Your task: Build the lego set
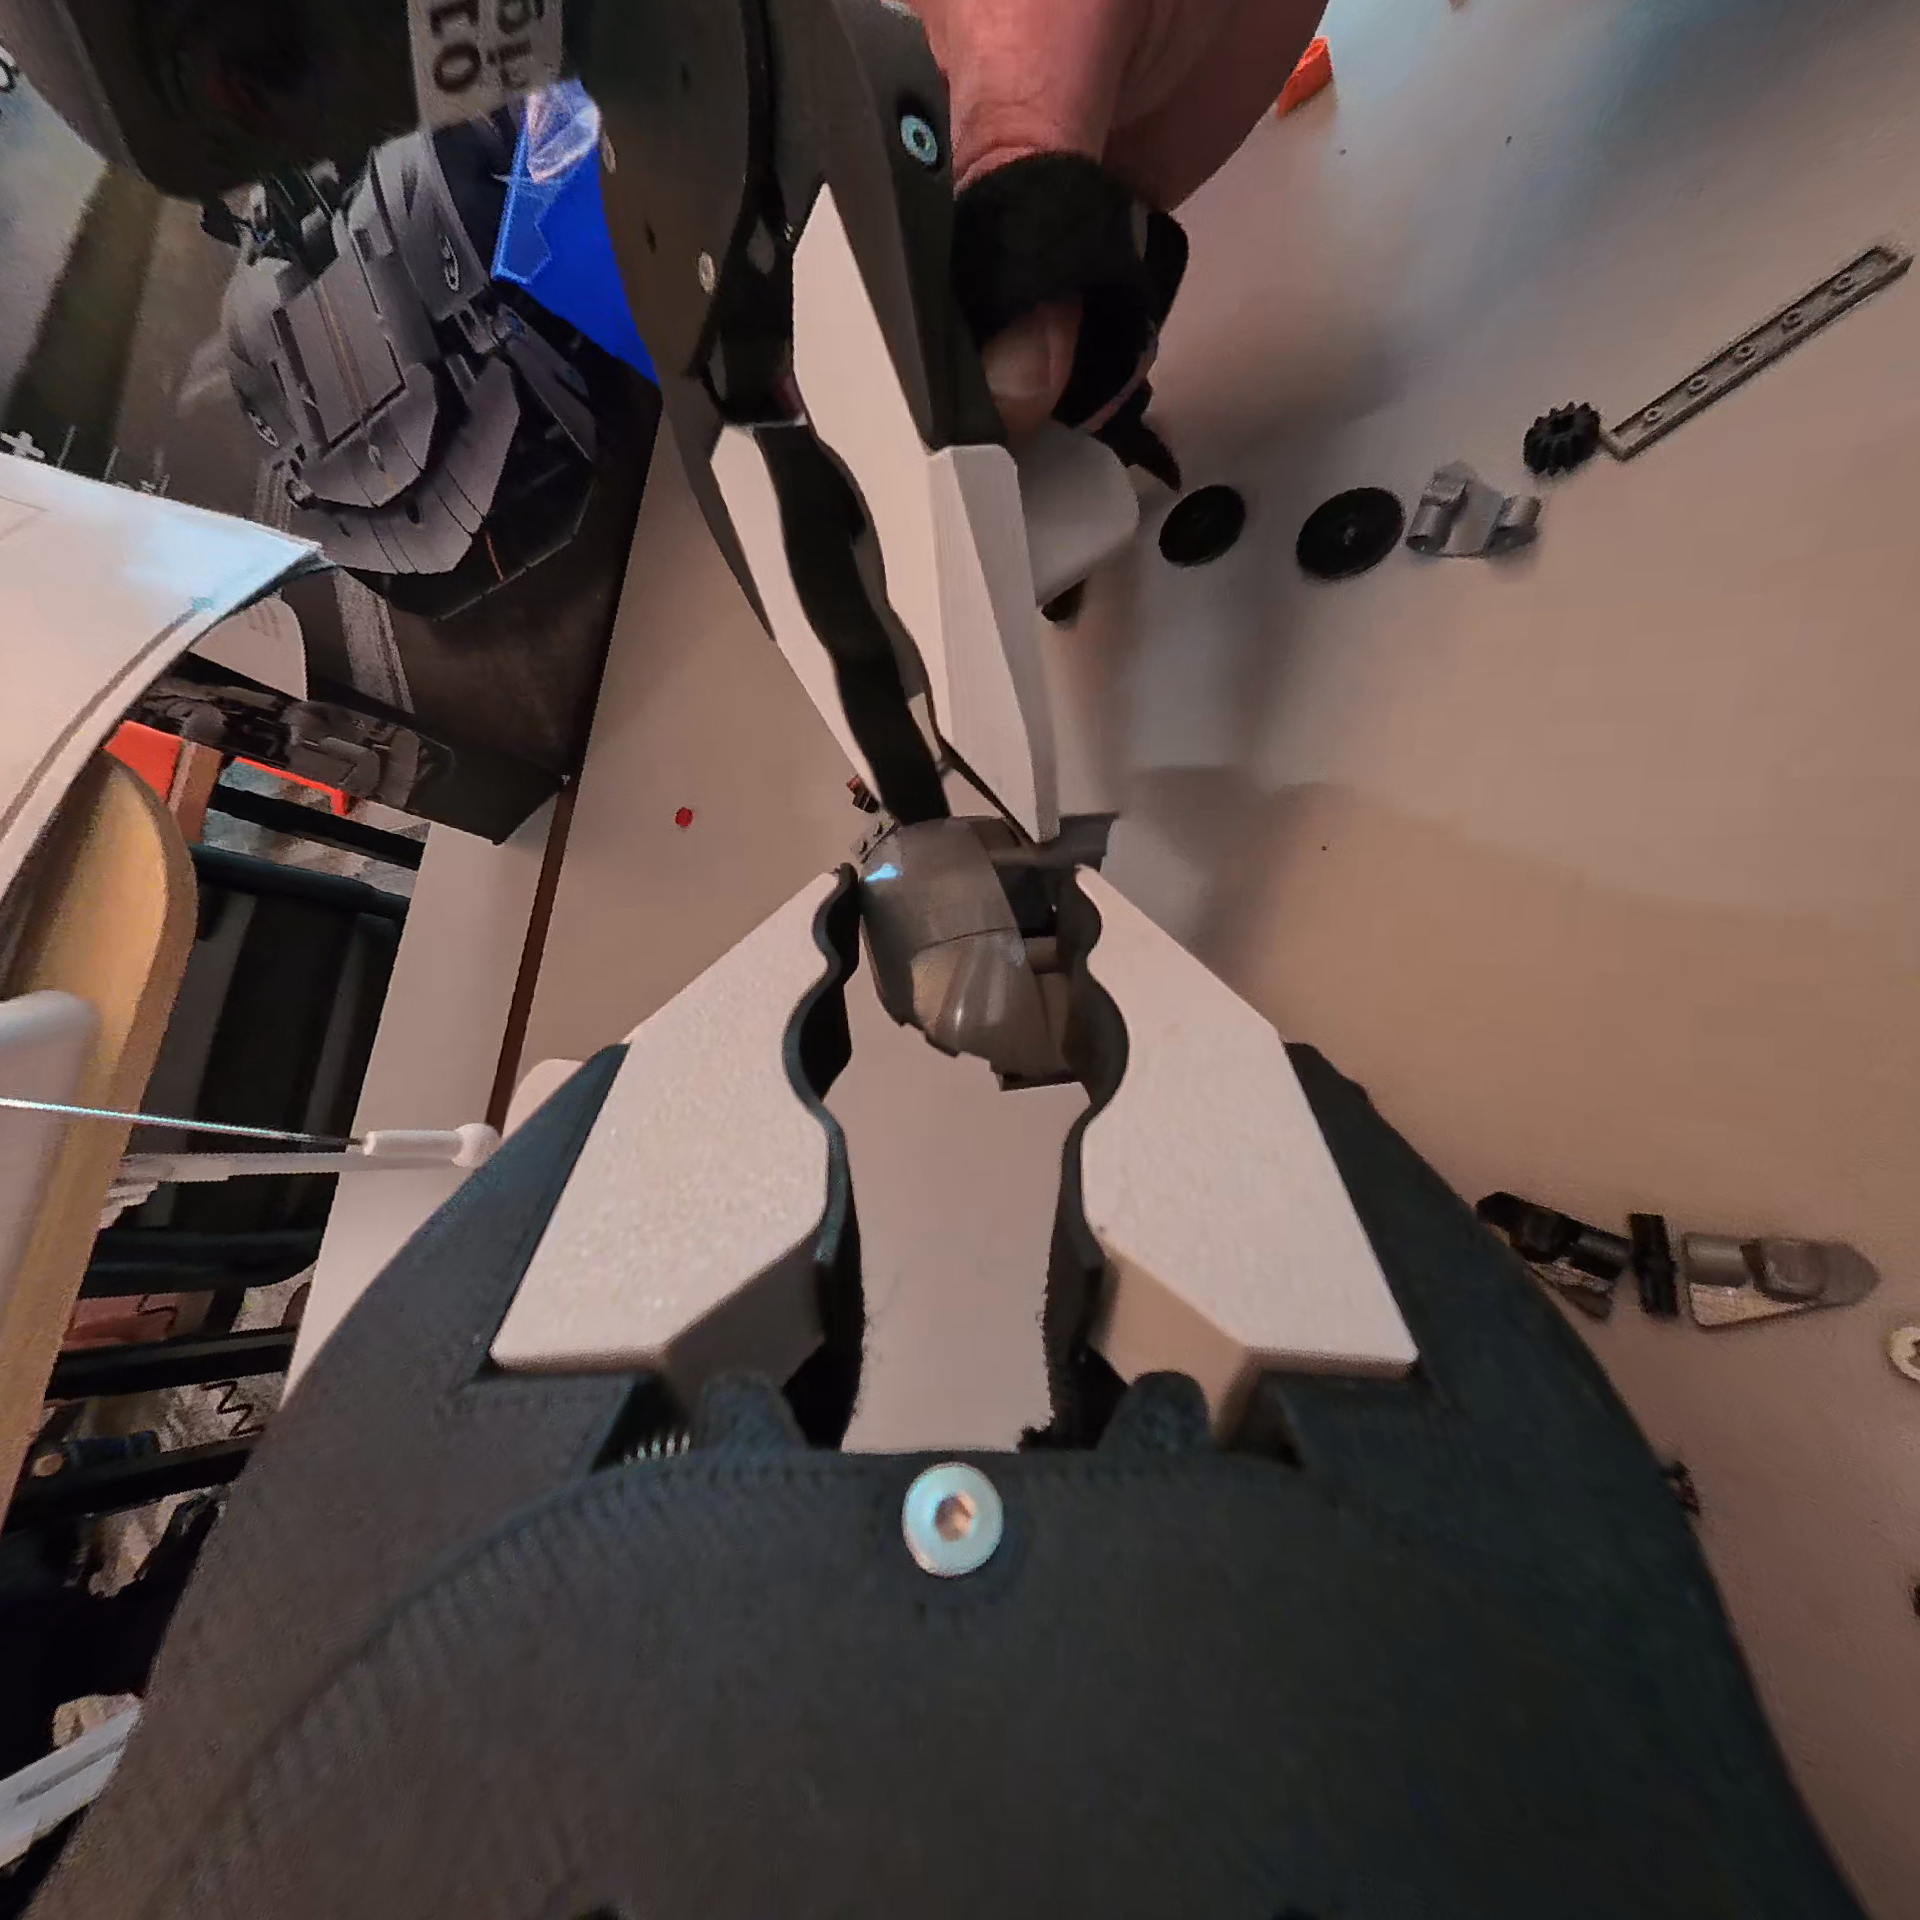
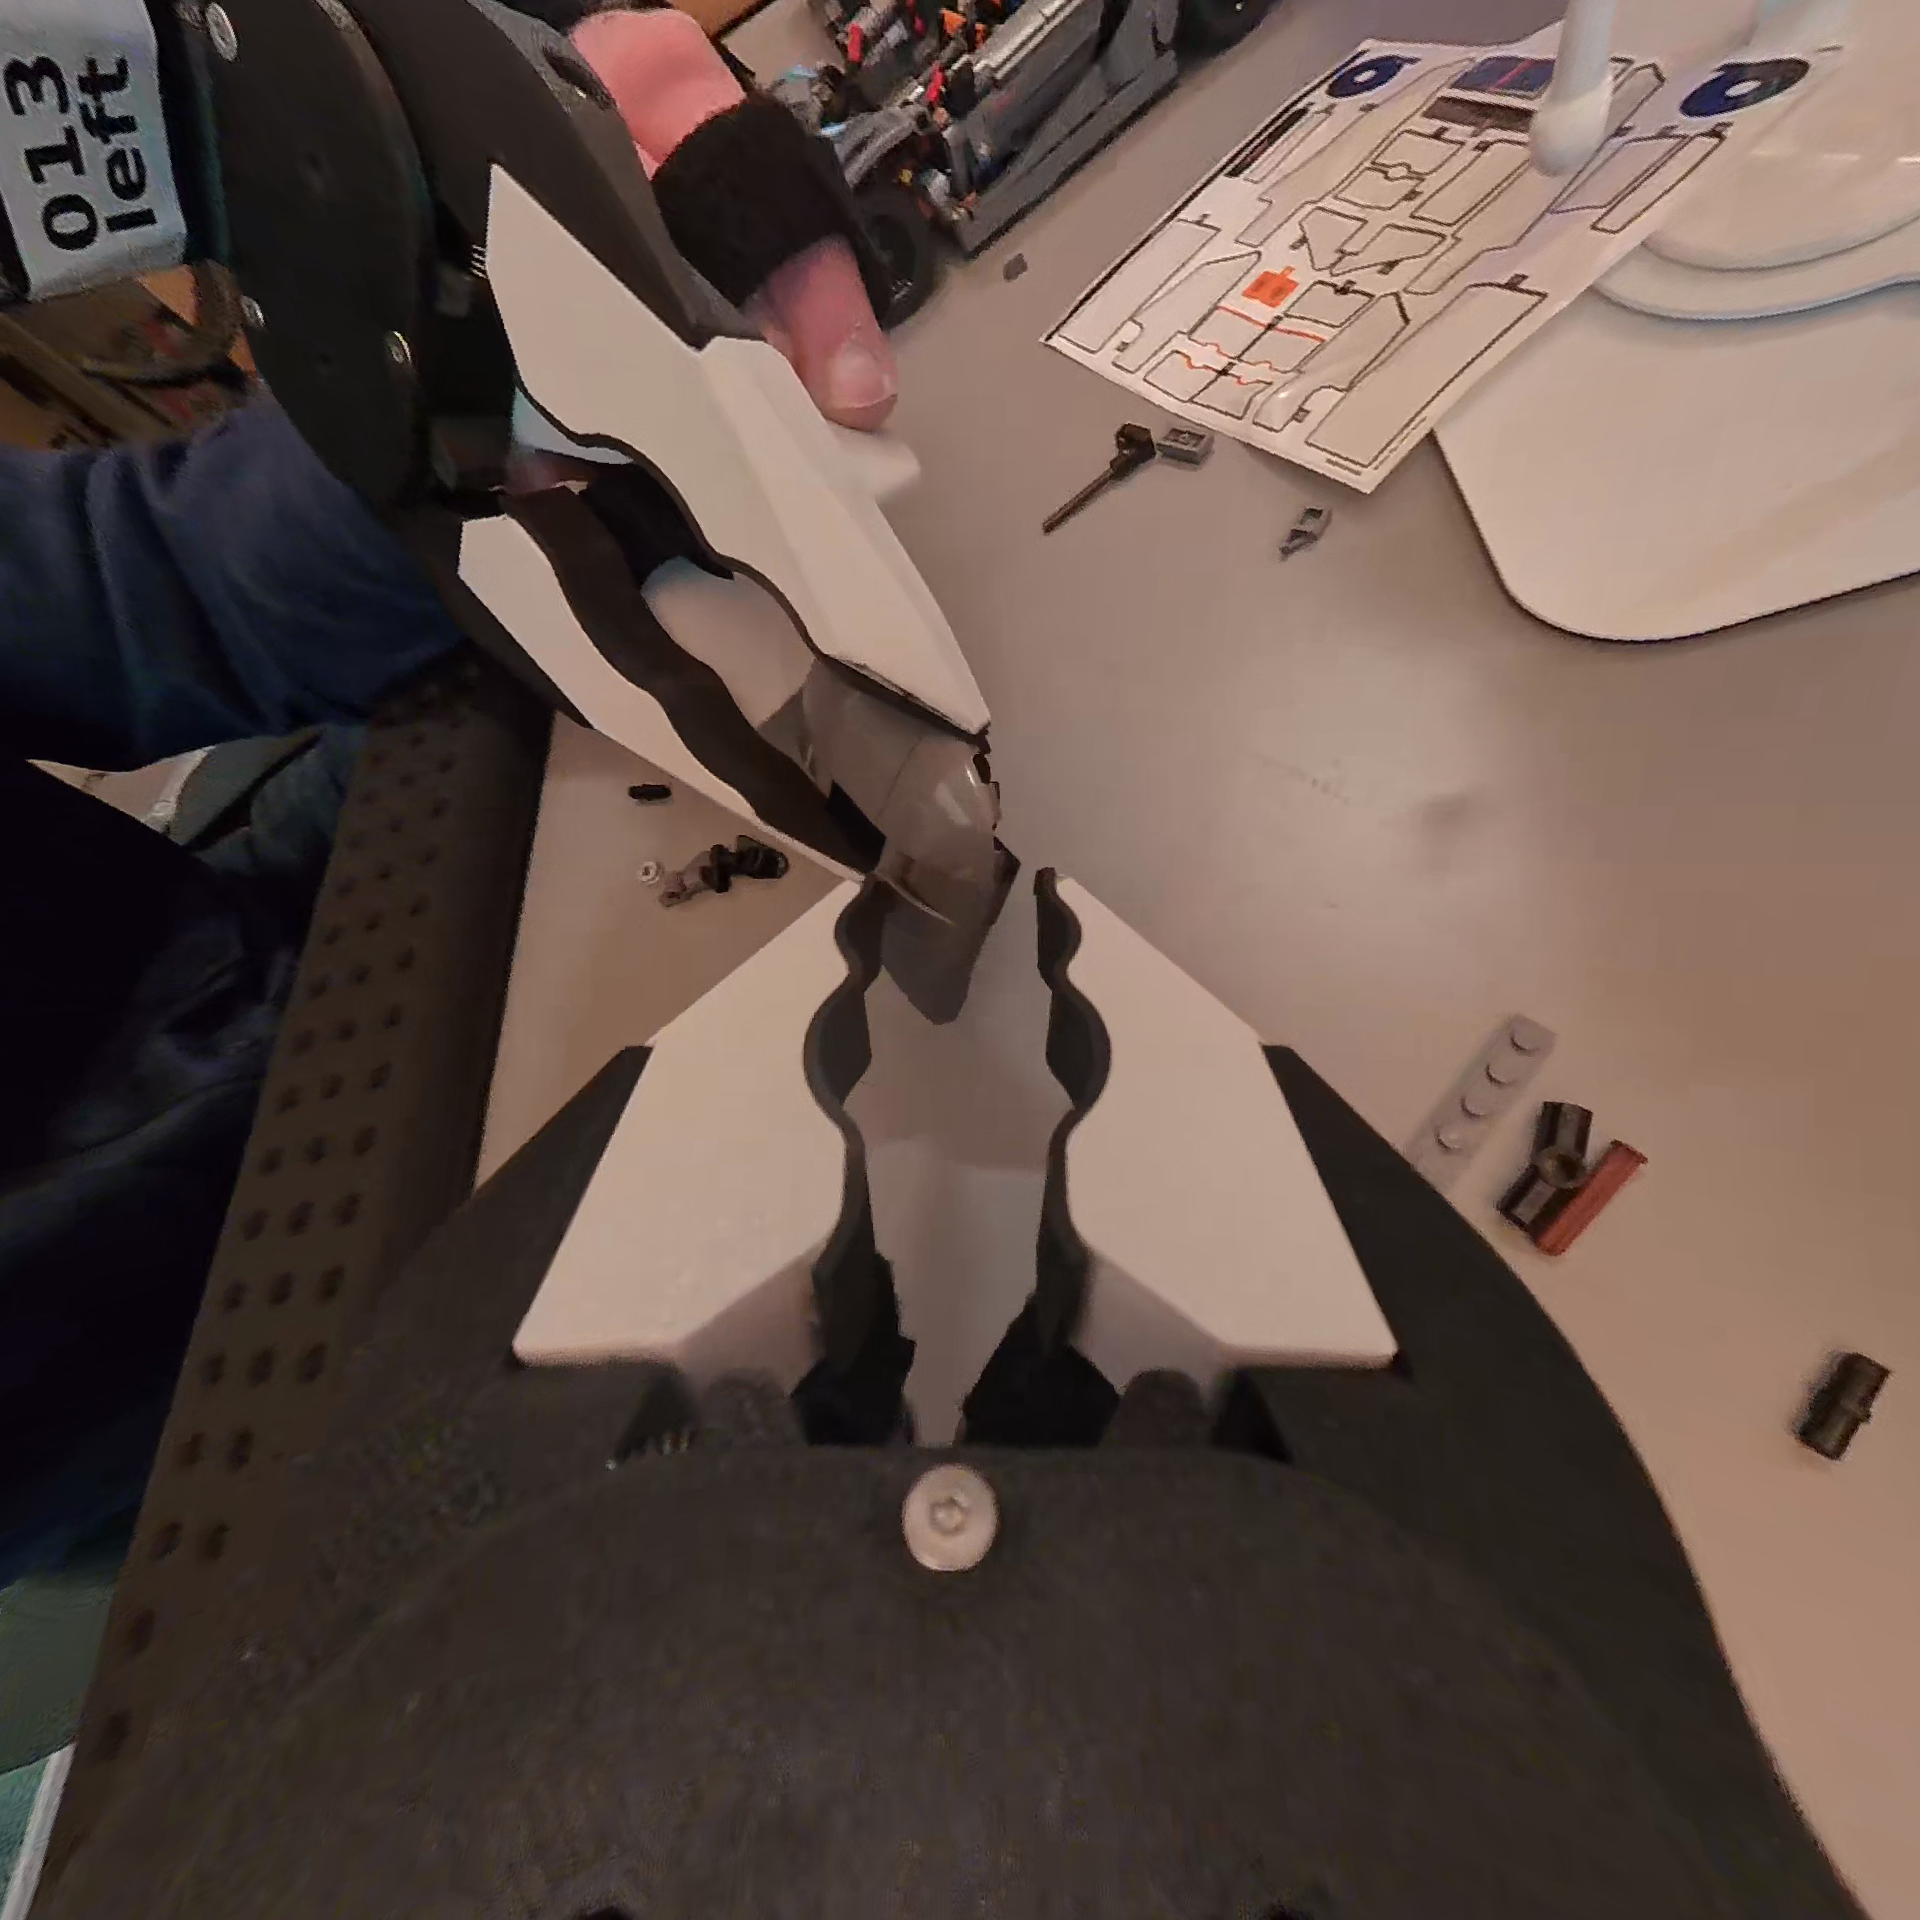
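Across both views, a pale table (image 2: 1351,779), strewn with parts. In the upper left of the left wrist view, a dark box (image 1: 416,416) with a printed model on it. In the upper right of the right wrist view, a sheet of stickers (image 2: 1351,260), and at top centre a half-built car (image 2: 987,94).

At mid-frame in both views, two claws, tip to tip above the table. Left claw (image 1: 961,883): pressed onto a grey lego piece (image 1: 935,935), rounded, with darker bits on one side, held clear of the table. Right claw (image 2: 953,894): parted, tips either side of the piece's free end, one pad touching or nearly so, not closed on it.

Toward the right edges, loose bits: a long grey strip (image 1: 1756,353), two black discs (image 1: 1200,525), a short black tube (image 2: 1844,1403).

Looks like a mid-build step, either a hand-over or a fitting onto the held piece; cannot tell which. Next, probably: hold the left claw steady, square up the right tips, close gently so as not to twist the piece loose.
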Available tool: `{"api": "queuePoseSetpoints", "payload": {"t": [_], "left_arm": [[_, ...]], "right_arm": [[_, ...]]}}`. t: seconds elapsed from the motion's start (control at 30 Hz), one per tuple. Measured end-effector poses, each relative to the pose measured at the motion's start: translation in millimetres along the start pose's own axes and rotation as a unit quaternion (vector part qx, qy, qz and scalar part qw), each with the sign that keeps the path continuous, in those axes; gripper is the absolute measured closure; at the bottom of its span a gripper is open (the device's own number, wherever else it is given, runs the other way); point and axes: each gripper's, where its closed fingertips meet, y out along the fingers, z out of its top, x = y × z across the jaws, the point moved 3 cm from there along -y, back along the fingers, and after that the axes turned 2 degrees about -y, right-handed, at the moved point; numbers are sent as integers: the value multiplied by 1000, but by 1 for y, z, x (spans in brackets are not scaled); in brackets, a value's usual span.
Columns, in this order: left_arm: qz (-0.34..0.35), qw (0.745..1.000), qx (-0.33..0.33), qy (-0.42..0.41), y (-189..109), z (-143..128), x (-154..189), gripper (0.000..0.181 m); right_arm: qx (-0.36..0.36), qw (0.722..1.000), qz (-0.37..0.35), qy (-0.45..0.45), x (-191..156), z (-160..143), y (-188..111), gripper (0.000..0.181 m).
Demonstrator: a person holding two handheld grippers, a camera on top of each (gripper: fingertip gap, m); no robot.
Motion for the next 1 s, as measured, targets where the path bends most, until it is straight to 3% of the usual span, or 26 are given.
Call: {"api": "queuePoseSetpoints", "payload": {"t": [0.13, 0.33, 0.47, 0.5, 0.63, 0.7, 0.83, 1.0], "left_arm": [[4, 1000, 15, -1, -4, 7, -1, 146], [5, 999, 43, -12, -10, 15, -3, 147], [3, 997, 70, -25, -16, 23, -5, 147], [5, 996, 79, -26, -19, 25, -6, 176], [10, 993, 113, -42, -25, 31, -10, 181], [-1, 993, 106, -49, -21, 25, -8, 181], [-24, 994, 84, -72, -15, 13, -7, 181], [-28, 993, 49, -104, -11, -8, -14, 176]], "right_arm": [[6, 1000, 12, 1, -3, 1, 0, 160], [28, 999, 34, 6, -4, 5, -3, 143], [46, 996, 70, 13, -10, 8, -5, 141], [50, 995, 83, 15, -13, 8, -6, 142], [59, 991, 122, 0, -24, 9, -6, 162], [54, 992, 118, 4, -22, 8, -5, 171], [30, 996, 85, 3, -16, 2, -1, 172], [-2, 998, 55, -17, -15, -1, 5, 164]]}}
